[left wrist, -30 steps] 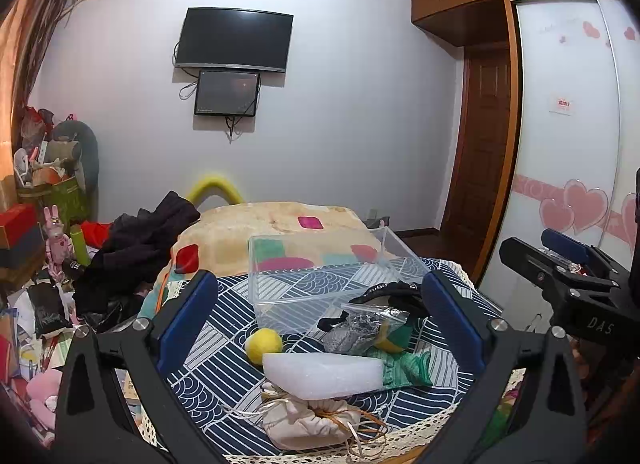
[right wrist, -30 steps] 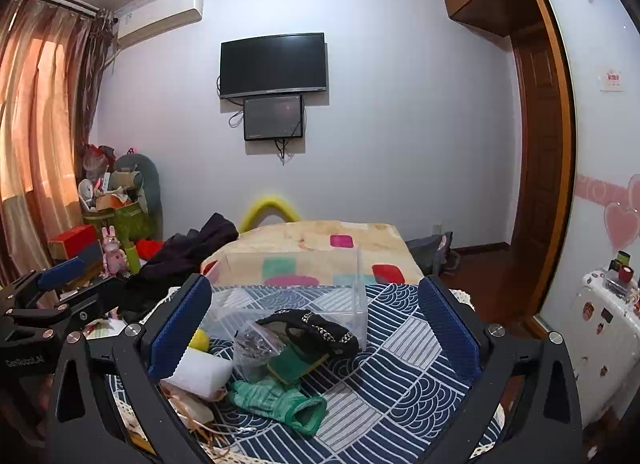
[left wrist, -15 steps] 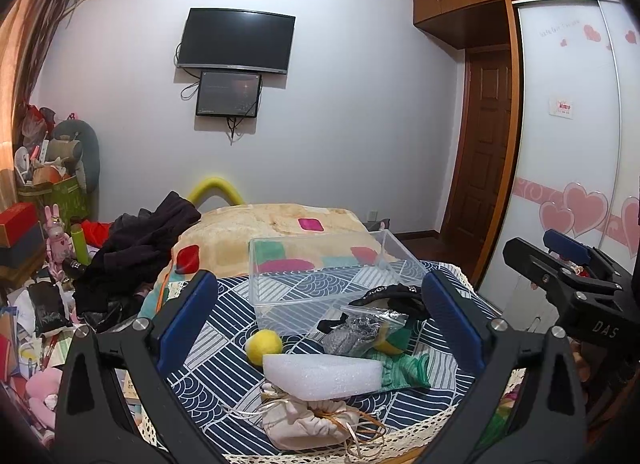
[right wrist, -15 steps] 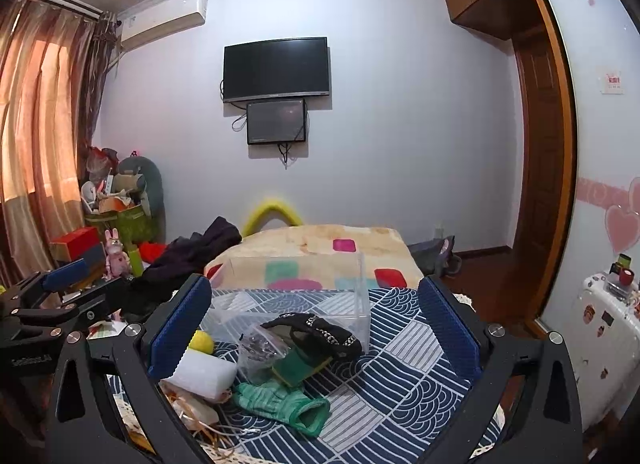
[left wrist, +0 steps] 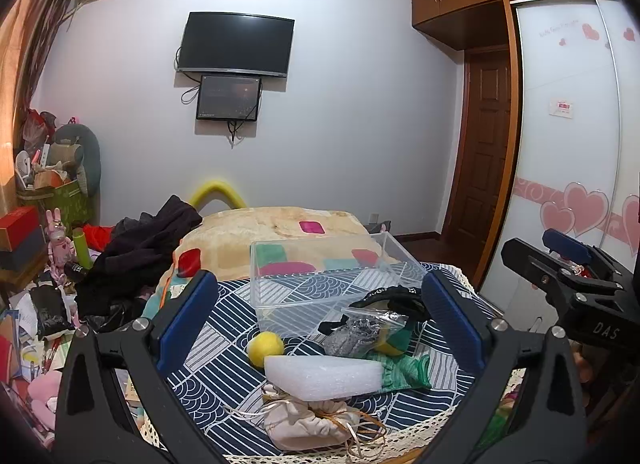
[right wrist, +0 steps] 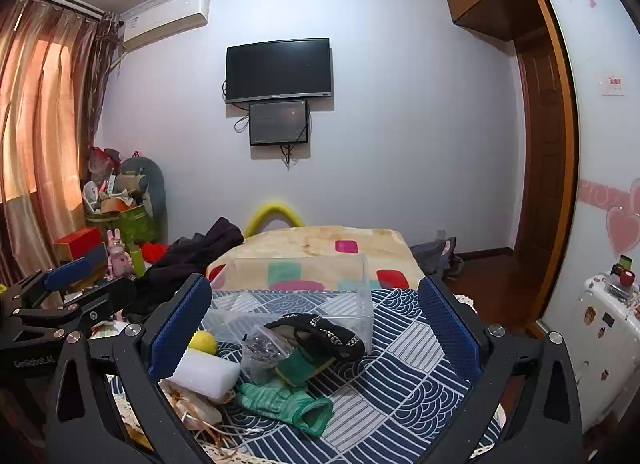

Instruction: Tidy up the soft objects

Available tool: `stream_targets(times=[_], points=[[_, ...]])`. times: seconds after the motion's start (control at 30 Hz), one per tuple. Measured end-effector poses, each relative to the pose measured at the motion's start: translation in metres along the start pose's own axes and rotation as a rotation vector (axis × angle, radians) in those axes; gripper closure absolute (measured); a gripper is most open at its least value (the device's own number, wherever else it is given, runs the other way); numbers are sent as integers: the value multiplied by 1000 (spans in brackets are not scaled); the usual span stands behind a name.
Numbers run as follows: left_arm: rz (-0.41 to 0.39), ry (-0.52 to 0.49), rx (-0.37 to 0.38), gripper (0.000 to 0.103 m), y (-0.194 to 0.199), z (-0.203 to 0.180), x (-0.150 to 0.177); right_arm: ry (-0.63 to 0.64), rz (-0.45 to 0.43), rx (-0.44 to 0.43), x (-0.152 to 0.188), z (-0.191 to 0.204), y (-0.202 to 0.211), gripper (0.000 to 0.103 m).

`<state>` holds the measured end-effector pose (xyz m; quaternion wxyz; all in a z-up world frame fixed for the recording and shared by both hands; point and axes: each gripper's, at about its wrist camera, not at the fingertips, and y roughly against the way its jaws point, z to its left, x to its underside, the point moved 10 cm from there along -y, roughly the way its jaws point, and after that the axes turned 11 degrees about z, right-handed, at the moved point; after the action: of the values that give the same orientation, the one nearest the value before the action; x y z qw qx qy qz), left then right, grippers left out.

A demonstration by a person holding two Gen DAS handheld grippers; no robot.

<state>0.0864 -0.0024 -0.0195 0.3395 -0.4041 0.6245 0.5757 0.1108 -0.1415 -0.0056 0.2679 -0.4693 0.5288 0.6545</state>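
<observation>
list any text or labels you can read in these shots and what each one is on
"DAS" on the right gripper body, seen from the left wrist view.
"GenRobot.AI" on the left gripper body, seen from the right wrist view; small, so the reading is tentative.
Red sign on the wardrobe door: too blurred to read.
Pale script at the door's top: unreadable.
Black band lettering: too small.

My view takes in a tabletop cloth of navy-and-white wave and stripe patches with a cream lace border. I see a yellow ball, white foam block, green striped glove, beige pouch tied with tan raffia, and a clear box. Both tools carry blue pads on black frames.
</observation>
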Motion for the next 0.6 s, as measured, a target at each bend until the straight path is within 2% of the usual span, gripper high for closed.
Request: stream_targets(times=[0.6], points=[[-4,3,2,0,1,0,0,8,-12,-7,-2,5,4,0]])
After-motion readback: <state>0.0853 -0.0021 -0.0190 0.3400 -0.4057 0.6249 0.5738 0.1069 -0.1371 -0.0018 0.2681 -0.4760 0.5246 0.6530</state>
